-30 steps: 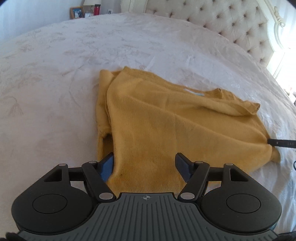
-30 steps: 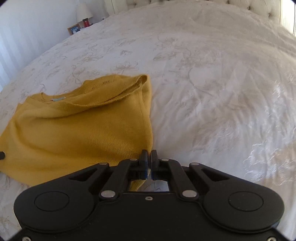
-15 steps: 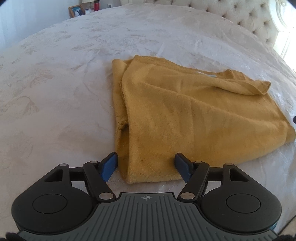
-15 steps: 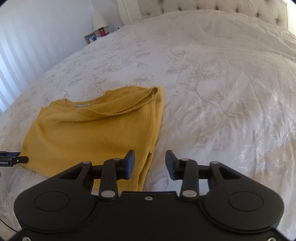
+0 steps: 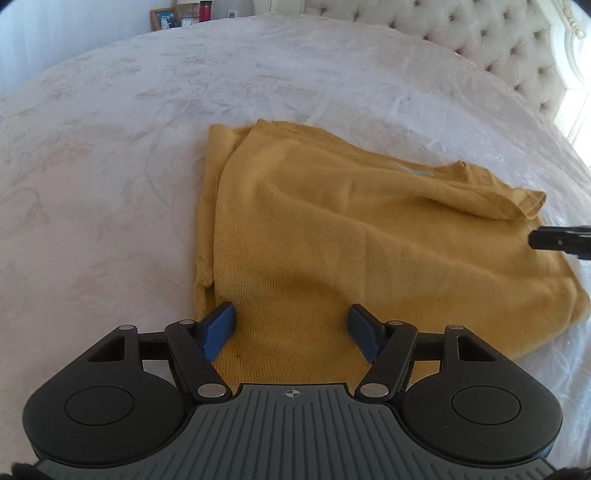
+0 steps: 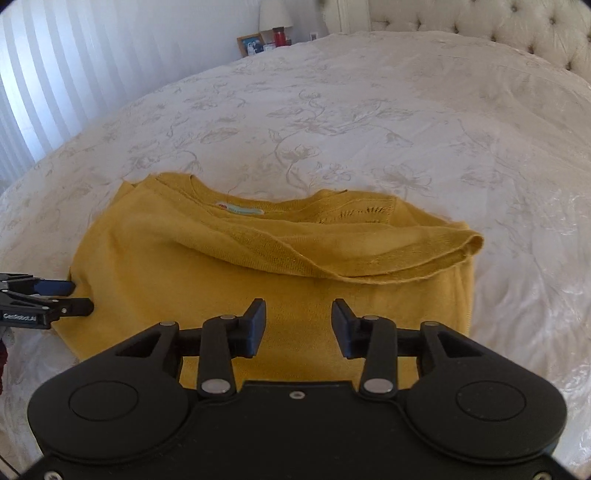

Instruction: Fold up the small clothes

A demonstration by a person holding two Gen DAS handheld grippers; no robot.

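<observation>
A wide bed (image 6: 369, 110) carries a white bedspread with a pale floral pattern. A cream tufted headboard (image 5: 480, 40) stands behind it. White vertical blinds (image 6: 55, 74) let in daylight. Beyond the bed stand a lamp (image 6: 275, 14), a framed photo (image 6: 251, 45) and a red cup (image 6: 279, 37).

A white floral bedspread (image 6: 369, 110) meets a tufted headboard (image 5: 498, 48), with a framed photo (image 6: 251, 44) and lamp (image 6: 275, 14) behind.

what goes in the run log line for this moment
left gripper: open, empty | right gripper: open, empty | yellow sweater: partly folded, flat on bed
</observation>
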